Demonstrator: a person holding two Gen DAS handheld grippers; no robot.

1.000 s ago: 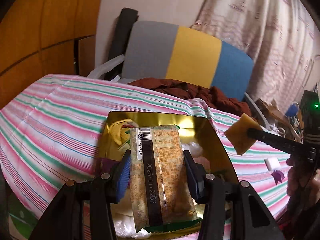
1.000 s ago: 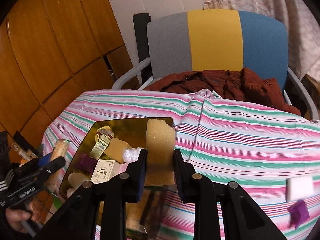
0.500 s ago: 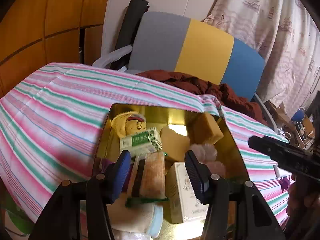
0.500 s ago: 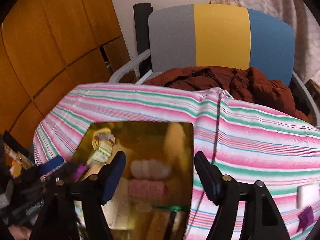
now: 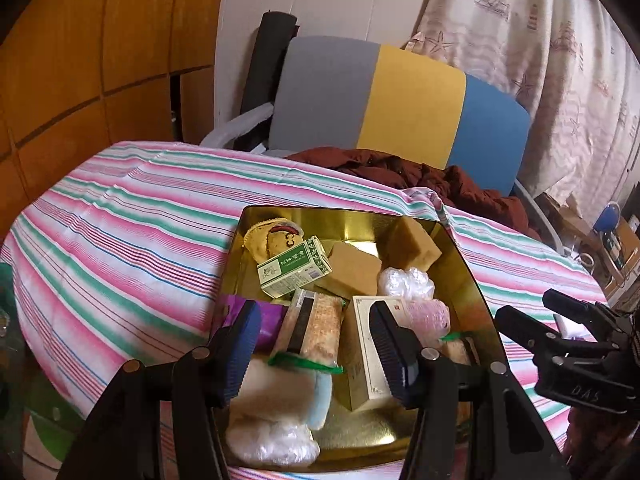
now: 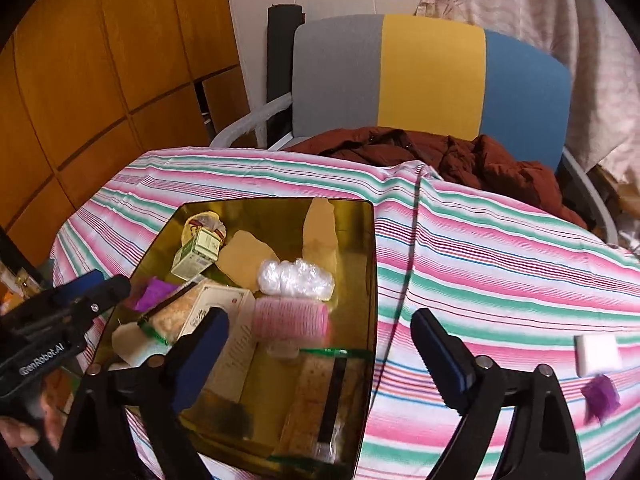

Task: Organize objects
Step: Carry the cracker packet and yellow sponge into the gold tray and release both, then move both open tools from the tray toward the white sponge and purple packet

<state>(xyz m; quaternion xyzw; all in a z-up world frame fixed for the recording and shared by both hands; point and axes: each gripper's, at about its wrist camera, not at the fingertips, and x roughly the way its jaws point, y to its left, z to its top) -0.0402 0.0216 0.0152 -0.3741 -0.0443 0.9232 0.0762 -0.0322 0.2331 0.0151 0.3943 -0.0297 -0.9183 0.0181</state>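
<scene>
Both grippers hang empty over the gold tray (image 6: pixel 370 280): left gripper (image 5: pixel 316 346) half open, right gripper (image 6: pixel 320 354) wide, just opened. White block (image 6: pixel 599 352) and purple scrap (image 6: pixel 600 394) lie on the cloth, right of it, nearest the right gripper.

Wood-panelled wall (image 6: pixel 100 80) at left. Grey, yellow and blue chair (image 6: pixel 428 80) behind the striped tablecloth's (image 6: pixel 500 264) far edge. Patterned curtain (image 5: pixel 560 80) at right.

Tricolour chair (image 5: pixel 400 100) behind table, brown jacket (image 6: pixel 440 156) on seat; patterned curtain (image 5: pixel 540 60).
</scene>
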